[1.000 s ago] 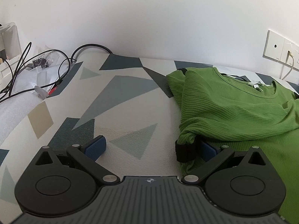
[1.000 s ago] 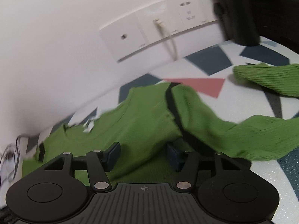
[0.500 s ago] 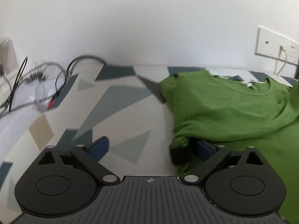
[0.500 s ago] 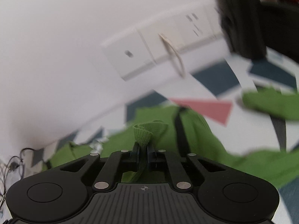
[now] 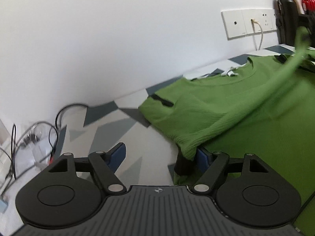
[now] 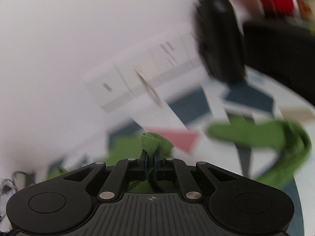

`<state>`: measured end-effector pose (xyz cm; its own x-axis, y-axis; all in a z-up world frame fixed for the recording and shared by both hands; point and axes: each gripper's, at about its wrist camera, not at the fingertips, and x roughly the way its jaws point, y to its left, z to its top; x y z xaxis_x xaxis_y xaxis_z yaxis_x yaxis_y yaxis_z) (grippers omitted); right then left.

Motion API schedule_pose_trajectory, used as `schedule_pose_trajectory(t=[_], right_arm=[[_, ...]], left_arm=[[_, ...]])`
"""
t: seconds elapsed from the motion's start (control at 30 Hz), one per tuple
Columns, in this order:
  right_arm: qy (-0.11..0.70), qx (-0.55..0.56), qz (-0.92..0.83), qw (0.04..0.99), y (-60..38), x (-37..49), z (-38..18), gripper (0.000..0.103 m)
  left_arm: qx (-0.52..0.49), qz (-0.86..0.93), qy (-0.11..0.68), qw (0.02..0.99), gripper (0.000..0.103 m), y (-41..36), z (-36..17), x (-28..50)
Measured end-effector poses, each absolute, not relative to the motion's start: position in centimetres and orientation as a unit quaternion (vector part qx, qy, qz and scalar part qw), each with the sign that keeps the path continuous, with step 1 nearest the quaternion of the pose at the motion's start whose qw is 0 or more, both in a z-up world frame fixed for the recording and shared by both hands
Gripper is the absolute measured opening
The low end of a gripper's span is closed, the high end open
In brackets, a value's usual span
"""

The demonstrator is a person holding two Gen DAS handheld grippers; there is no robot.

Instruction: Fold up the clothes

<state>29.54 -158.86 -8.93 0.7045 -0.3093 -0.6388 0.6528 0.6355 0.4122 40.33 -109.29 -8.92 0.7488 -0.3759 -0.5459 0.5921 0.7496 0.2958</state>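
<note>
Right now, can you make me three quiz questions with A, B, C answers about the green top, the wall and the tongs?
1. Where is the cuff of the green top nearest the left tongs?
A. Draped over one blue pad
B. Under the cables
C. Hanging on the wall

2. What colour is the socket plate on the wall?
A. Red
B. White
C. Blue

3. What are the right tongs doing?
A. Wide open, empty
B. Holding a cable
C. Shut on a fold of the green top

Answers:
1 A: the sleeve end hangs over that pad while the jaws are closing.
2 B: it is white, with a cable plugged in.
3 C: a green fold pokes up between the pressed pads.
</note>
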Motion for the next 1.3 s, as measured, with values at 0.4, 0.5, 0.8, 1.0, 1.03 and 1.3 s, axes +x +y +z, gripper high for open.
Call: schedule_pose_trajectory(t=[0.4,0.5,0.8,1.0,1.03,1.3], right_arm=[[0.298,0.273,-0.296,0.866,-153.9,30.8,-6.4,0.041],[0.301,0.23,-0.18,0.908,-150.9,35.3,-5.2,0.04],[0.396,0.069,0.15,0.903,-142.1,50.2,-8.2,0.037],[0.434,0.033,0.211,0.875,-140.2,52.4,-10.4,0.043],[0.442,0.019,0.216,0.871,-139.8,52.5,-10.7,0.042],[0.441,0.03,0.253,0.861,-138.4,53.3,-10.6,0.005]], left_arm=[[0.212,-0.261,0.226,0.914,0.082,-109.0,-8.8,38.7],[0.216,-0.277,0.221,0.91,0.071,-109.3,-8.9,38.5],[0.219,-0.324,0.228,0.892,0.02,-109.6,-9.0,38.1],[0.183,-0.328,0.243,0.894,0.018,-108.8,-9.0,38.4],[0.179,-0.329,0.245,0.894,0.018,-108.7,-9.0,38.5],[0.123,-0.325,0.264,0.9,0.016,-107.4,-8.8,39.2]])
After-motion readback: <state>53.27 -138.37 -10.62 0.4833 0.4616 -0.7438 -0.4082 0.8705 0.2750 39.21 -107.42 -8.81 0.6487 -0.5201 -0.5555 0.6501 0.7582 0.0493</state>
